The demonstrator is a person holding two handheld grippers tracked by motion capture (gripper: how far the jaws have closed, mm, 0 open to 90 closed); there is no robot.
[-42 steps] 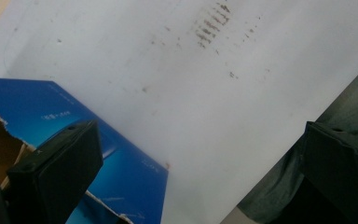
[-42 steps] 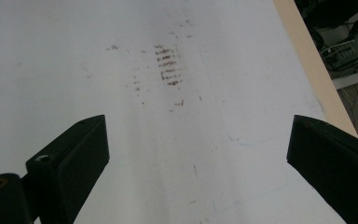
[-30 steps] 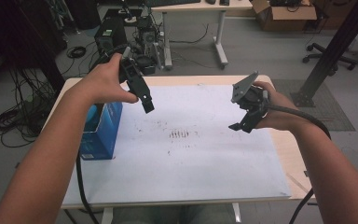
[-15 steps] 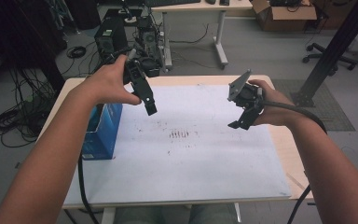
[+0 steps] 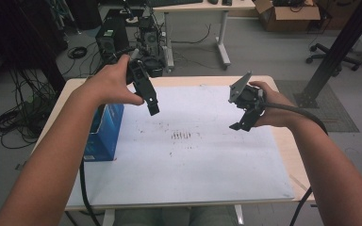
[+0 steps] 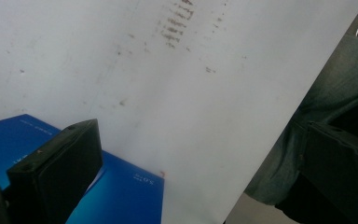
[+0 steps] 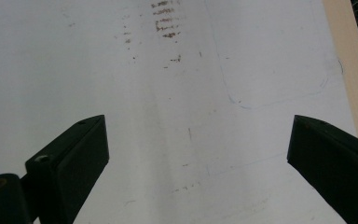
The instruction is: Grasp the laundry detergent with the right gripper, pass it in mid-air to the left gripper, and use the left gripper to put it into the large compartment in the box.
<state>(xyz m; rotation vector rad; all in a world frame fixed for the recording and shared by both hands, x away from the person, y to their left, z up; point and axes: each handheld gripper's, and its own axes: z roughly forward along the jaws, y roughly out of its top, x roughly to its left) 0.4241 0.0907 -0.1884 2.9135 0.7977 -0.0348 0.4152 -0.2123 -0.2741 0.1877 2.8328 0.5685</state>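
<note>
We hold both tools in the air above the surface (image 5: 283, 146), which is covered by a white sheet (image 5: 193, 160), and neither one has anything in it. The left tool (image 5: 153, 109) hangs just beside the blue box (image 5: 104, 132), a little farther from us than the box and toward the middle of the sheet; in the left gripper view its jaws stand wide apart with the top of the blue box (image 6: 121, 186) under the near jaw and bare sheet between them. The right tool (image 5: 241, 125) hangs well apart from the box, on the far side of the brown smudges (image 5: 183, 135) that mark the middle of the sheet, and in the right gripper view its jaws also gape wide over empty sheet. The box stands upright at the left edge of the sheet, untouched. We judge that this is the approach, with no grasp begun. The next move seems to call for bringing the left tool down and back over the box, lining its jaws across the narrow sides, and closing only once both pads bracket it squarely, since a tall box could tip if nudged.
</note>
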